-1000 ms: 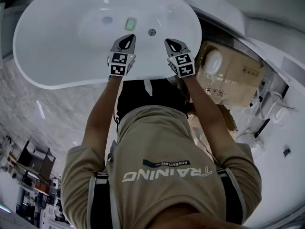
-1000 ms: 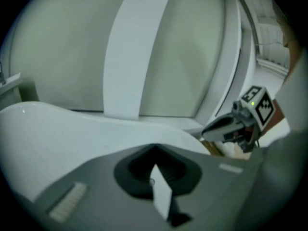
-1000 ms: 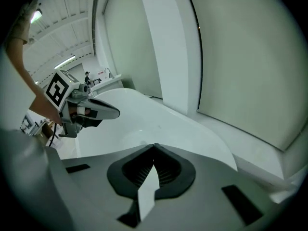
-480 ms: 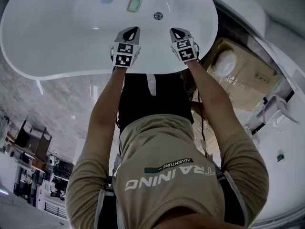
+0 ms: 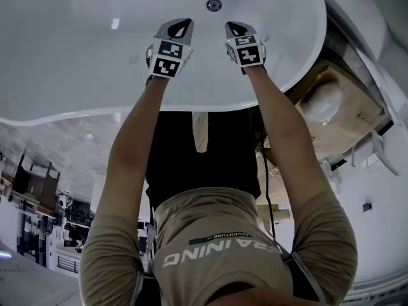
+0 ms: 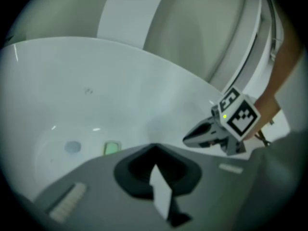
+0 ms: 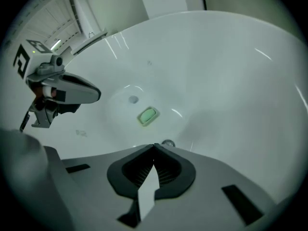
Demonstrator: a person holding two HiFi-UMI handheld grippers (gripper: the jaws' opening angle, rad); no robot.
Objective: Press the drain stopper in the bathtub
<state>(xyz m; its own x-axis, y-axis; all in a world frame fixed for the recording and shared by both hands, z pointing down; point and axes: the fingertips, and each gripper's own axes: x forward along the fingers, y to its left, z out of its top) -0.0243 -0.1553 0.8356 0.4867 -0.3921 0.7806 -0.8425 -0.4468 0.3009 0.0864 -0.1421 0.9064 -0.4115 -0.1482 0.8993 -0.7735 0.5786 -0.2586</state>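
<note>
The white bathtub (image 5: 64,101) fills the top of the head view. Its round chrome drain stopper (image 5: 213,5) lies on the tub floor. My right gripper (image 5: 229,25) is shut and empty, its tips a short way from the stopper. In the right gripper view the stopper (image 7: 167,143) peeks out just beyond the closed tips of the right gripper (image 7: 155,146). My left gripper (image 5: 182,23) hangs beside it over the tub, also shut and empty. The stopper is hidden in the left gripper view, where the left gripper (image 6: 154,146) points at the tub wall (image 6: 120,81).
A green rectangular pad (image 7: 148,115) and a flat grey disc (image 7: 133,99) lie on the tub floor farther in. A cardboard box (image 5: 357,129) with a white wrapped item (image 5: 322,104) stands to the right of the tub. Marble floor (image 5: 57,145) lies on the left.
Both grippers have reached farther into the tub, and the tub has slid up the head view. The right gripper's tips are nearer the stopper than before.
</note>
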